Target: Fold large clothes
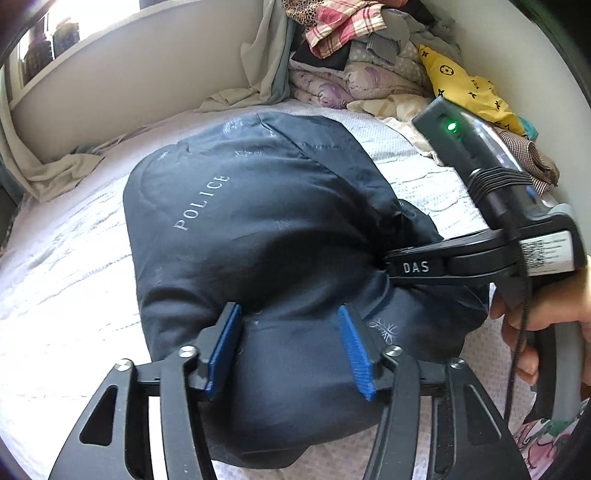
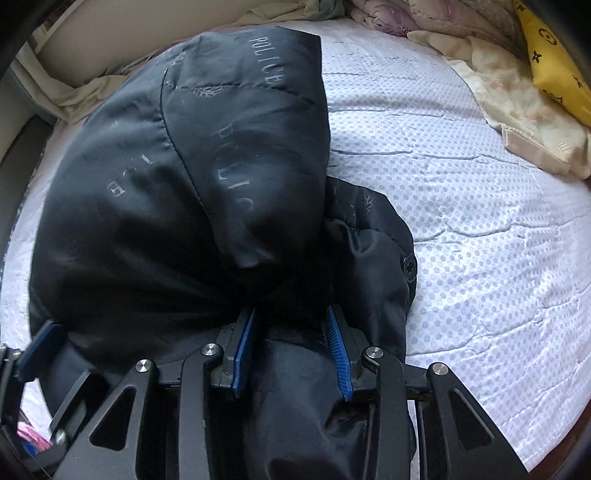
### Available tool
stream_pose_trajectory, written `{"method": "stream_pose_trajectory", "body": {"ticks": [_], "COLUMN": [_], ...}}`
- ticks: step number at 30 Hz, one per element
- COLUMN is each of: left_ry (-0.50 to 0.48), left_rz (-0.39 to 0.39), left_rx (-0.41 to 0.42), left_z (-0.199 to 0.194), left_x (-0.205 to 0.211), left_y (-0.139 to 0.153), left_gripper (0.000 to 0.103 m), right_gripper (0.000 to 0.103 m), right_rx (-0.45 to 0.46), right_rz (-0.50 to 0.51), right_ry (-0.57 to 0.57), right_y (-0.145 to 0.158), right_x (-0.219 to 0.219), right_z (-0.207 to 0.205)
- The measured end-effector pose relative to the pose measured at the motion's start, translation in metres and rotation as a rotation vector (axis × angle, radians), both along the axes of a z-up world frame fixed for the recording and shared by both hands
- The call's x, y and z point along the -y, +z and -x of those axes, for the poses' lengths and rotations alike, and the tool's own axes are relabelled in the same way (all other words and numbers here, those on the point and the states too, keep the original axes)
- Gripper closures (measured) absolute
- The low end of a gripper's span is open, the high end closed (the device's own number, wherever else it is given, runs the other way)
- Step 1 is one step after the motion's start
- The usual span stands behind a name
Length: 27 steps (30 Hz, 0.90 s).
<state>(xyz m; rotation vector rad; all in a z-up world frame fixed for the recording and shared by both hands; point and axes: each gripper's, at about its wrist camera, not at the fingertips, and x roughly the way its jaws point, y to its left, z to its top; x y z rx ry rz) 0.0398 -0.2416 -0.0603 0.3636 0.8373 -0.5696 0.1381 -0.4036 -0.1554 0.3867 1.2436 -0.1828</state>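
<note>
You're working one dark padded jacket (image 1: 258, 236), printed "POLICE", bunched up at center frame on the bed (image 1: 55, 288) w/ its white quilted cover. Left gripper (image 1: 291, 347) is sitting at bottom center of its view, jaws spread around a thick puffy roll of the jacket's near edge; blue pads (image 1: 225, 343) are touching fabric on both sides, so it's reading as a loose, wide pinch, not a tight one. Right gripper (image 2: 291, 354) is doing the same at bottom center of its own view: jaws partway apart w/ a bunched fold of jacket between them. In the left view it's coming in from the right edge, tips buried in the fabric. For this fold, probably best to be keeping both grips level and moving them together, carrying the near edge toward the far one so the padding isn't twisting or slipping out; padded fabric looks slippery, so bite deeper if it's creeping. Count: 1 jacket, 2 grippers, 1 yellow printed pillow (image 1: 469, 88) at upper right, 1 heap of assorted clothes (image 1: 351, 33) at top center.
</note>
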Motion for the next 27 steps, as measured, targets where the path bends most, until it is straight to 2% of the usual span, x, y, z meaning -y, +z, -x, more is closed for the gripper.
{"method": "stream_pose_trajectory", "body": {"ticks": [10, 12, 15, 18, 24, 26, 27], "left_ry": [0.051, 0.047, 0.036, 0.056, 0.067, 0.069, 0.068], "left_rz": [0.014, -0.015, -0.083, -0.091, -0.091, -0.089, -0.090], "left_rx": [0.030, 0.010, 0.040, 0.033, 0.020, 0.018, 0.019], "left_z": [-0.005, -0.008, -0.006, -0.009, -0.013, -0.014, -0.014], "left_x": [-0.007, -0.003, 0.003, 0.005, 0.004, 0.003, 0.004], "left_y": [0.012, 0.004, -0.009, -0.013, -0.012, -0.013, -0.013], "left_gripper": [0.038, 0.037, 0.035, 0.034, 0.034, 0.034, 0.034], "right_gripper": [0.071, 0.071, 0.071, 0.070, 0.060, 0.047, 0.044], "right_rx": [0.010, 0.010, 0.018, 0.040, 0.084, 0.148, 0.171], "right_rz": [-0.005, -0.006, -0.013, -0.018, -0.106, -0.121, -0.115], "right_ry": [-0.022, -0.025, -0.036, -0.052, -0.115, -0.130, -0.136], "right_y": [-0.003, -0.002, 0.004, 0.008, 0.035, 0.054, 0.061], "right_x": [0.000, -0.005, -0.004, 0.000, 0.015, 0.021, 0.022], "right_z": [0.004, 0.007, 0.006, 0.010, 0.024, 0.031, 0.034]}}
